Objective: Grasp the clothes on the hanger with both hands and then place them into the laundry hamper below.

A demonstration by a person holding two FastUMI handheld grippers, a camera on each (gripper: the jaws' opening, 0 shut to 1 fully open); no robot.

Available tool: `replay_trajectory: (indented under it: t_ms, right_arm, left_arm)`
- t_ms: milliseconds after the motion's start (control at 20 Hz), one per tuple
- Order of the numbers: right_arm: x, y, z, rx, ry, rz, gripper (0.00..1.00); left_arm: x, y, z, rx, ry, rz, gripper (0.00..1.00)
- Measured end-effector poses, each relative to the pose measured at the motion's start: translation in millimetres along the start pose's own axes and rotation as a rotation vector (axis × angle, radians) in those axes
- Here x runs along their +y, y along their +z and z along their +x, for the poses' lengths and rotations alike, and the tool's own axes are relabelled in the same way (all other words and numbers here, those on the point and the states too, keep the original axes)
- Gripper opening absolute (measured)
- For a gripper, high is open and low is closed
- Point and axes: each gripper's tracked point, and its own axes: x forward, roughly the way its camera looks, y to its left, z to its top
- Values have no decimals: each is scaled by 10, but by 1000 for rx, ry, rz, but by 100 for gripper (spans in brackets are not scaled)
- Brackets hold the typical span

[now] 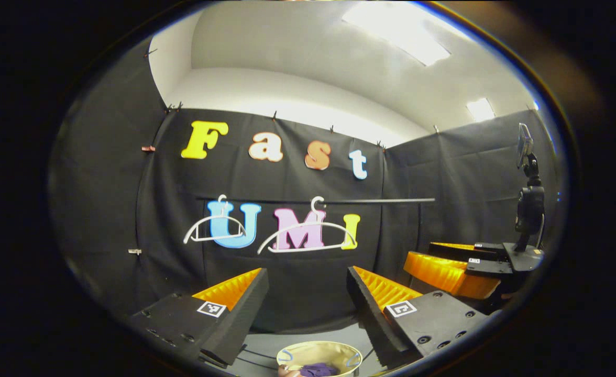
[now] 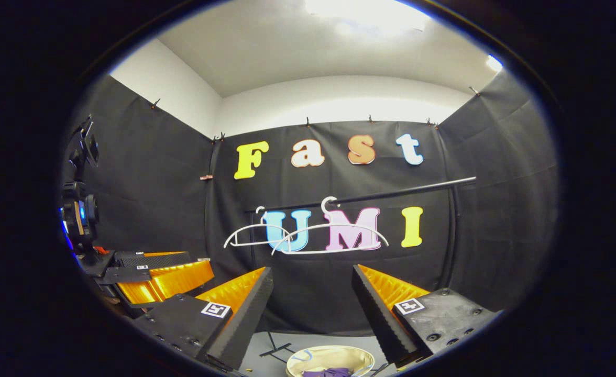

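Both white plastic hangers (image 1: 308, 233) hang bare on black rail (image 1: 371, 200); purple garment (image 1: 318, 369) lies in round cream fabric hamper (image 1: 287, 356) below. Left gripper (image 1: 308, 293) wide apart, empty; right gripper (image 2: 313, 293) likewise. Drop looks done; next move likely just pulling back clear

Black rail (image 2: 392, 195) across the booth, white ceiling (image 1: 308, 47) with light panel (image 1: 397, 29)

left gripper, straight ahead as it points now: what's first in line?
Nothing close. The open left gripper faces the black cloth wall just under the bare hangers; the wall probably comes first, though depth is unclear.
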Motion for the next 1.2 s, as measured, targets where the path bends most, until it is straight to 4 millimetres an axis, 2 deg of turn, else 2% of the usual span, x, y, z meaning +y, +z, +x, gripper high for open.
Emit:
replay_trajectory:
  t_ms: [50, 100, 200, 250, 300, 350, 400, 450, 500, 550, 700, 800, 900, 1050, 1100, 1200]
  right_arm:
    - [14, 103, -89, -21, -6, 2, 96]
    - [14, 202, -166, -49, -9, 4, 100]
    - [-32, 385, -248, -109, -19, -2, 97]
    - [-81, 445, -255, -124, -32, -7, 100]
    - [-126, 444, -237, -127, -41, -4, 97]
    - [-153, 429, -232, -119, -42, 8, 100]
    - [-162, 424, -228, -116, -38, 18, 97]
    - [-206, 456, -250, -126, -35, 23, 100]
    - [-276, 507, -253, -130, -33, 31, 92]
    - [-346, 539, -270, -135, -30, 40, 97]
    - [-662, 606, -298, -139, -51, 34, 97]
    - [-809, 517, -286, -107, -63, 13, 97]
    - [-835, 452, -269, -77, -50, 30, 97]
    - [-877, 503, -253, -81, -25, 27, 100]
    - [-874, 516, -264, -87, -14, 13, 97]
    - [-876, 576, -283, -104, 4, -10, 97]
  left_arm:
    - [6, 129, -70, -37, 7, -7, 95]
    - [-12, 247, -131, -66, 10, -14, 95]
    - [-33, 362, -214, -96, 10, -25, 97]
    - [-20, 369, -214, -105, 19, -25, 95]
    - [-11, 371, -205, -108, 29, -22, 95]
    - [-24, 370, -172, -108, 39, -19, 95]
    - [-44, 372, -149, -103, 45, -23, 97]
    - [-84, 372, -115, -95, 50, -33, 97]
    - [-136, 370, -85, -83, 54, -46, 95]
    - [-193, 376, -37, -82, 57, -54, 92]
    - [-341, 425, 19, -106, 88, -55, 98]
    - [-472, 372, 50, -90, 87, -57, 95]
    - [-516, 333, 65, -82, 103, -50, 95]
    - [-637, 343, 74, -89, 107, -53, 95]
    - [-651, 359, 80, -92, 110, -51, 95]
    - [-692, 365, 87, -94, 118, -53, 95]
